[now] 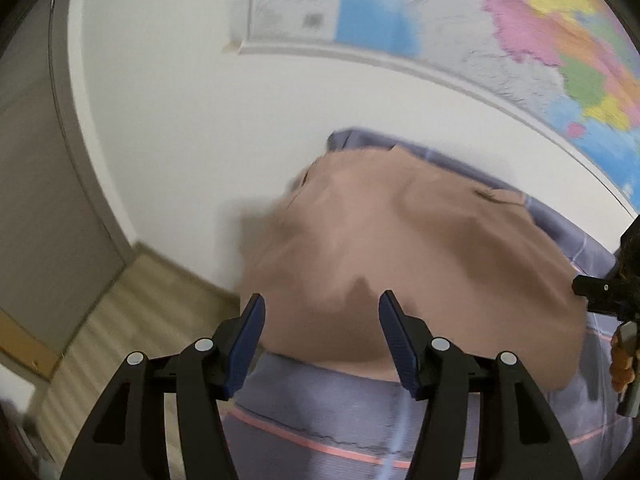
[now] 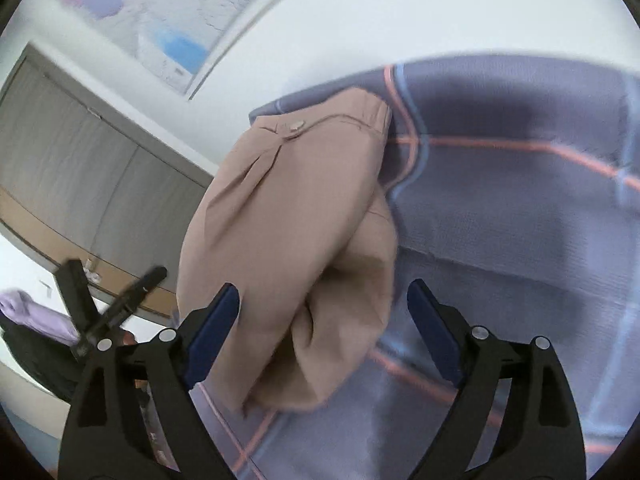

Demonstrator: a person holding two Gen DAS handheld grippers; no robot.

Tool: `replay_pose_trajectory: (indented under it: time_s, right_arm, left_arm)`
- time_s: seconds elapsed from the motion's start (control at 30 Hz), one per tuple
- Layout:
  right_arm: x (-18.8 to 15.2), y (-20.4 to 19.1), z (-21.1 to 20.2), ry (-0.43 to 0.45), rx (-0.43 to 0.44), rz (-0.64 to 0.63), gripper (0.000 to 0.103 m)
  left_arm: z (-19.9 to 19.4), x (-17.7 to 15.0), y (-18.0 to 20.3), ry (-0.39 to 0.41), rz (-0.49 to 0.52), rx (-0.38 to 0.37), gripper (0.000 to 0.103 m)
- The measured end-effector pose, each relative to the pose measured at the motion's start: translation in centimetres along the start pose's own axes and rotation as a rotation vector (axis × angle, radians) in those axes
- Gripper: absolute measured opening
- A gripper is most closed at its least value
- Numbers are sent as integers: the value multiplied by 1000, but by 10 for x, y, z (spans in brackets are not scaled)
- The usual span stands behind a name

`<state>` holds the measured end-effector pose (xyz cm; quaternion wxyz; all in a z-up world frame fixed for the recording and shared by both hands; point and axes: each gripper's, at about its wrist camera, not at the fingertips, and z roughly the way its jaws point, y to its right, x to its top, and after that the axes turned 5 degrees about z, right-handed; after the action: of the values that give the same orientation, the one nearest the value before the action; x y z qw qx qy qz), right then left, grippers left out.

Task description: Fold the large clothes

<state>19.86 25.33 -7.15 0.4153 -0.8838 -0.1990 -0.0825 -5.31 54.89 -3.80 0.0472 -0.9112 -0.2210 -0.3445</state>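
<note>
Trousers (tan, bunched) lie on plaid bedsheet below wall map.

print on the wall map too blurred to read

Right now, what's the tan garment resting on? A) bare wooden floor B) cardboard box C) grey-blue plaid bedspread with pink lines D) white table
C: in the right wrist view the tan garment lies folded on the grey-blue bedspread crossed by pink lines, and both hand-held grippers are open and off it.
</note>
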Motion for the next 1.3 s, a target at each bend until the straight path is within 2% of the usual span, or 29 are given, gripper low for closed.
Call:
replay_pose_trajectory:
  time_s: [0.03,0.1,0.13,0.17,0.23,0.33,0.47,0.6,0.7,0.73,0.8,0.83,0.87,0.9,0.97,1.03,1.1,1.23,1.3]
  right_arm:
    - [2,0,6,12,17,12,85]
    - [3,-4,12,-4,61,4,56]
    - [2,-7,20,-41,92,5,23]
    - [1,-9,24,-51,108,-2,7]
    - [0,-18,16,-13,97,-55,5]
    - [-1,-21,-15,52,132,-94,4]
    - [-8,-4,-42,83,142,-80,4]
    - [-1,19,-38,116,135,2,4]
    - [-5,14,-26,102,84,-13,4]
    - [-3,8,-22,102,64,-34,8]
    - [0,-2,-26,81,10,-74,36]
    - [1,-9,-28,85,-73,-108,46]
    - [-1,-14,-36,118,-121,-141,51]
    - [-2,-22,-45,162,-130,-170,51]
    - [-6,-42,-67,269,-178,-212,63]
    - [-17,-64,-75,333,-180,-303,63]
    - [-26,-77,-69,322,-162,-372,62]
    - [-38,-89,-29,220,-150,-431,53]
    - [-40,-77,-3,144,-183,-410,48]
  left_arm:
    - [4,0,-1,-22,-6,-16,56]
    - [11,-2,5,-31,17,-31,55]
    - [11,-3,8,-26,29,-31,55]
    - [11,-2,12,-20,38,-42,56]
    - [11,0,18,-3,30,-49,55]
    - [4,3,29,35,42,-76,55]
    - [-9,0,49,89,114,-89,55]
    - [-13,-9,58,105,138,-116,55]
    - [-10,-13,61,99,153,-109,55]
    - [-5,-12,60,86,151,-112,55]
    - [1,-10,58,63,146,-107,55]
    - [2,-8,59,60,145,-108,55]
    - [-1,-7,61,72,148,-118,55]
    - [-4,-7,63,80,152,-122,55]
    - [-9,-4,74,96,171,-108,56]
    - [-13,0,90,103,200,-91,58]
    - [-14,3,102,109,210,-99,62]
    - [1,2,120,73,186,-126,63]
    - [13,-4,128,40,195,-97,62]
